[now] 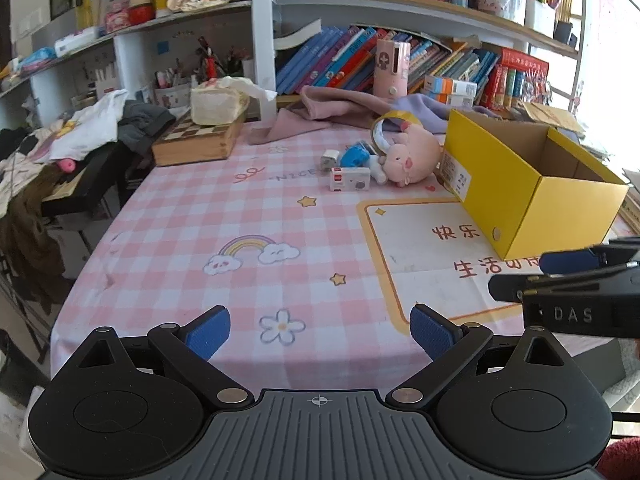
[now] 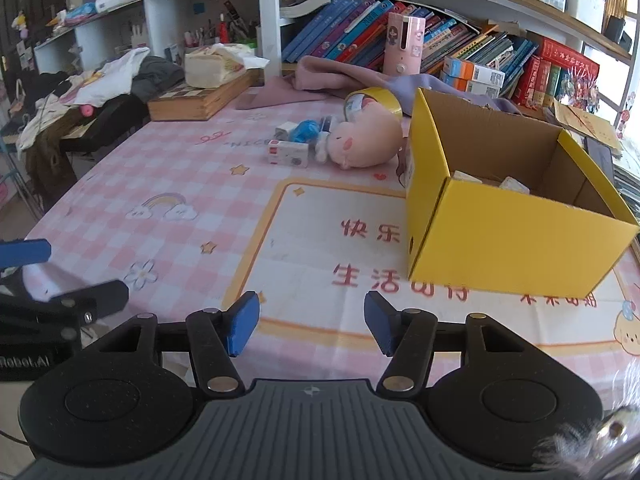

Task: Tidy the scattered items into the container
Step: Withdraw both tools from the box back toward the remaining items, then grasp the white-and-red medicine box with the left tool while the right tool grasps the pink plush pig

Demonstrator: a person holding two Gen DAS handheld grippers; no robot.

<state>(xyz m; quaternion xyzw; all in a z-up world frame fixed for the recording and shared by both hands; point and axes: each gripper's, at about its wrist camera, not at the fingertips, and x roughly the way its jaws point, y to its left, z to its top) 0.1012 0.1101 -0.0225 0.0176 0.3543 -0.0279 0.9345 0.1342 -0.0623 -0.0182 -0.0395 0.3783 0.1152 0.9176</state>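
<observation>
We hold the left gripper (image 1: 320, 334) low over the pink checked tablecloth (image 1: 192, 216), its blue pads spread wide apart with nothing between them. We hold the right gripper (image 2: 312, 322) just beside it, over the cream panel printed with red characters; its pads are also apart and empty. Each gripper shows at the edge of the other's view.

The yellow cardboard box (image 2: 516, 240) stands open on the cloth ahead of the right gripper. Two pale items (image 2: 514, 184) lie at its bottom; we cannot identify them.

The scattered items sit in a cluster just beyond the box's far-left corner:
- The pink plush pig (image 1: 412, 156) lies on its side, close beside the box wall.
- The roll of yellow tape (image 1: 394, 128) leans against the pig's back.
- The small white-and-red box (image 1: 350, 179) lies flat in front of the pig.
- The blue object (image 1: 356, 156) and the white charger plug (image 1: 330, 159) lie directly behind that small box.

Well behind the cluster, a pink cloth (image 1: 320, 112) and a wooden chessboard case (image 1: 196, 140) rest near the bookshelf (image 1: 400, 60).
</observation>
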